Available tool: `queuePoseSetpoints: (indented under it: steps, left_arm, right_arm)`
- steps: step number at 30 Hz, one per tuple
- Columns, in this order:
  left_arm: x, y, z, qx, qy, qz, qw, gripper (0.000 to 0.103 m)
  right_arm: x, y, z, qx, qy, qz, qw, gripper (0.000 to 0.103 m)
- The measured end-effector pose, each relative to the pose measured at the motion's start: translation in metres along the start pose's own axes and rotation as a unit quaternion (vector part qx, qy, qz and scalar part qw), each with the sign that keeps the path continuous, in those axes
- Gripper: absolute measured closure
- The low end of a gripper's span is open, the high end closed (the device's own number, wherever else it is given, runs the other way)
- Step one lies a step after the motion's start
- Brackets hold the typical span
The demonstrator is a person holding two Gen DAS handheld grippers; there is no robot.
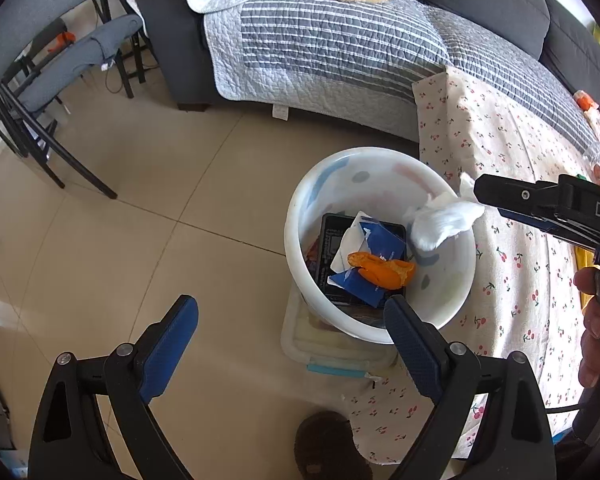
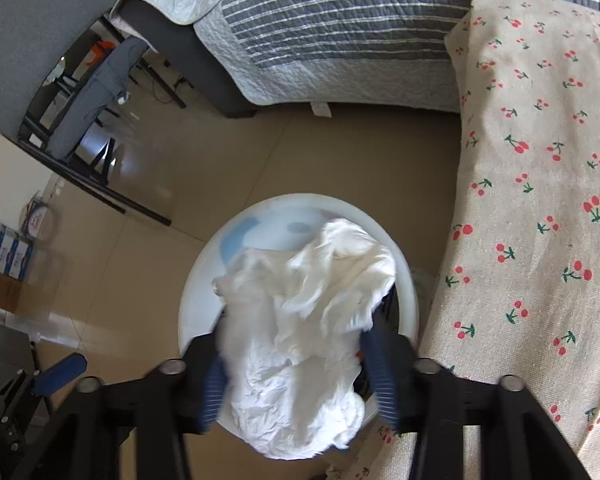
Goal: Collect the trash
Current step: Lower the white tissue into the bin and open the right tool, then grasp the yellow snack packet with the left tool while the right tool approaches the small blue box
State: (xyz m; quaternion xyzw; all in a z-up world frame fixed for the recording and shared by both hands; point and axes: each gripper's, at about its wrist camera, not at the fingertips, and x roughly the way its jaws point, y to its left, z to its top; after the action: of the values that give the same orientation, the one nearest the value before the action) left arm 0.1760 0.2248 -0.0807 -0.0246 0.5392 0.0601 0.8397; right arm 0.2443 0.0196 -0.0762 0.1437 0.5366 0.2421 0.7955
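A white bucket (image 1: pixel 296 216) stands on the floor beside the cloth-covered table. It holds an orange peel (image 1: pixel 384 270), blue-and-white wrappers (image 1: pixel 374 240) and a dark box. My right gripper (image 2: pixel 300 364) hangs over the bucket (image 2: pixel 408 292) with a crumpled white tissue (image 2: pixel 300 320) between its fingers; the fingers look blurred and spread, so contact is unclear. In the left wrist view the tissue (image 1: pixel 440 220) hangs at the right gripper's tip (image 1: pixel 480 196) over the bucket's right rim. My left gripper (image 1: pixel 292 320) is open and empty, low and near the bucket.
The table with a cherry-print cloth (image 2: pixel 540 200) is right of the bucket. A sofa with a striped quilt (image 1: pixel 320 40) stands behind. Grey chairs (image 1: pixel 40 80) are at left. A clear plastic box (image 1: pixel 332 348) sits under the bucket. Boxes (image 2: pixel 8 256) line the left wall.
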Motion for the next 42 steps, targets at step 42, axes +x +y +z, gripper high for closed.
queuePoseSetpoints:
  steps: [42]
  left_arm:
    - [-0.013,-0.243,-0.001,0.134,0.015,-0.088,0.9870,0.000]
  right_arm:
    - [-0.213,-0.236,-0.092,0.111,-0.013,-0.218,0.969,0.008]
